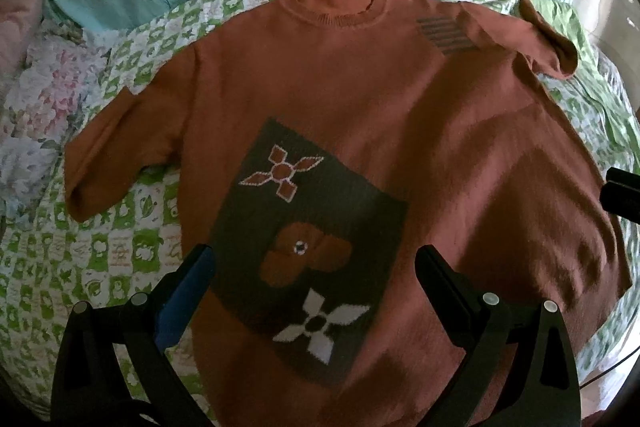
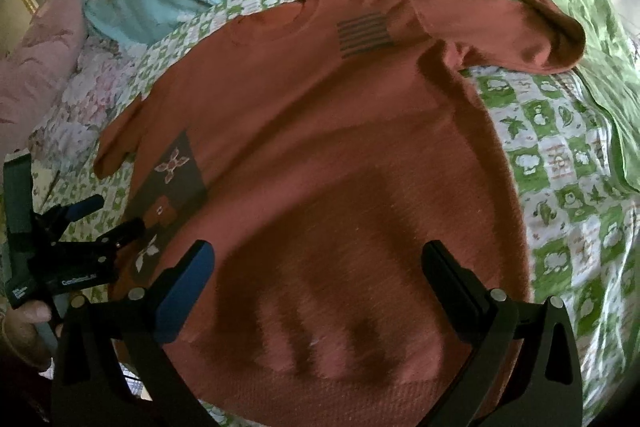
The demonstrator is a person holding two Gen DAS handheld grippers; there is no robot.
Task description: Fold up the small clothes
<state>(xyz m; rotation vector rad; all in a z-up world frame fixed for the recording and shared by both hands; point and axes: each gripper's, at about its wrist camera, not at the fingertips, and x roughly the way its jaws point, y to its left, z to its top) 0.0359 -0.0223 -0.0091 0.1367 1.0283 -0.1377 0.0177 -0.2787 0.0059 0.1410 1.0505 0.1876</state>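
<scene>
Both grippers hang wide open over the sweater [image 1: 360, 87]: left gripper [image 1: 314, 267] above its dark flower patch [image 1: 308, 247], right gripper [image 2: 318, 263] above the hem. Sweater lies flat, front up, on the green checked quilt [image 2: 560, 155], collar at twelve o'clock, one sleeve [image 2: 520, 27] at two o'clock.
</scene>
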